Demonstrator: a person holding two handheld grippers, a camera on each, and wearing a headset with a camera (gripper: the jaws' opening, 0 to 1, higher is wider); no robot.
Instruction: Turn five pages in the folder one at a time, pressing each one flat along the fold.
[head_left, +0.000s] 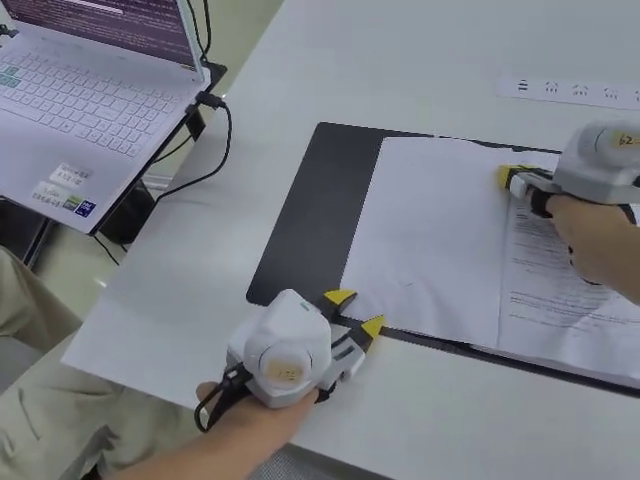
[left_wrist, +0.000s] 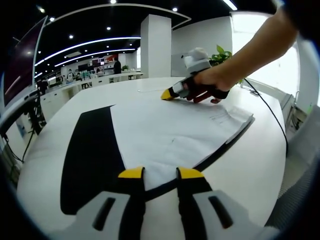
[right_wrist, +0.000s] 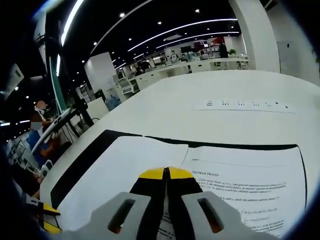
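Observation:
A black folder (head_left: 310, 220) lies open on the white table. A blank turned page (head_left: 430, 240) covers its left half, and a printed page (head_left: 570, 300) lies on the right. My left gripper (head_left: 357, 311) is open at the folder's near edge, its yellow tips (left_wrist: 132, 173) straddling the corner of the blank page (left_wrist: 165, 135). My right gripper (head_left: 507, 178) is shut, with its tips (right_wrist: 166, 173) down on the fold near the top of the pages. In the left gripper view the right gripper (left_wrist: 167, 94) rests on the far end of the paper.
An open laptop (head_left: 90, 90) stands at the far left on a lower stand, with black cables (head_left: 215, 130) running to the table's left edge. A white power strip (head_left: 580, 90) lies beyond the folder. Bare table (head_left: 420, 60) surrounds the folder.

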